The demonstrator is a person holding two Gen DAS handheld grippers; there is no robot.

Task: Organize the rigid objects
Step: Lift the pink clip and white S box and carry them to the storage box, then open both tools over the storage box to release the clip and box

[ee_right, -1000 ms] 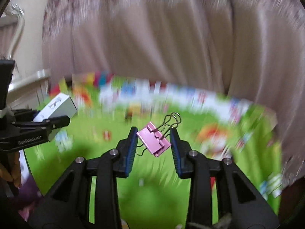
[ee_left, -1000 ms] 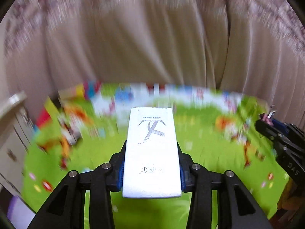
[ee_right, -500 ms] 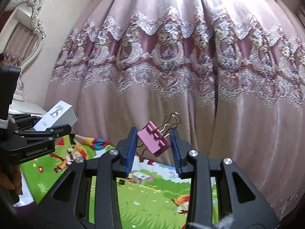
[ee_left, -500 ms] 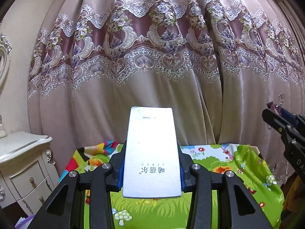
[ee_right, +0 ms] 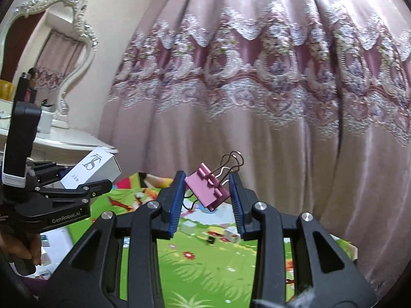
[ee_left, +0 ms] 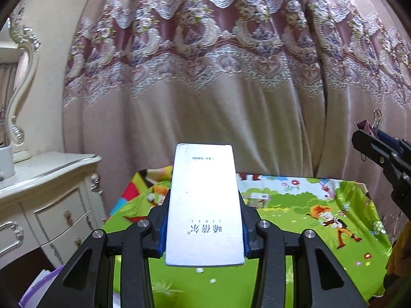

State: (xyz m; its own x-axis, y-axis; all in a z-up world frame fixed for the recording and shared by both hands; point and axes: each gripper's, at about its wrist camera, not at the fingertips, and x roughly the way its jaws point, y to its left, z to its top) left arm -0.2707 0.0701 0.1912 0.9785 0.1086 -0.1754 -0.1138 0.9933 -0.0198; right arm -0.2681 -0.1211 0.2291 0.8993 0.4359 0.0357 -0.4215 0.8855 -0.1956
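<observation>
My left gripper is shut on a long white box with printed lettering, held in the air above the table. The box also shows in the right wrist view, at the left, between the left gripper's fingers. My right gripper is shut on a pink binder clip with wire handles, held tilted above the table. In the left wrist view the clip pokes out at the right edge.
A table with a green cartoon-print cloth lies below both grippers. A small box and other small items lie on it at the back. A white dresser with a mirror stands at the left. A pink curtain hangs behind.
Both grippers have lifted and tilted up with their objects still held; the view went from the green tabletop to the curtain and has now steadied.
</observation>
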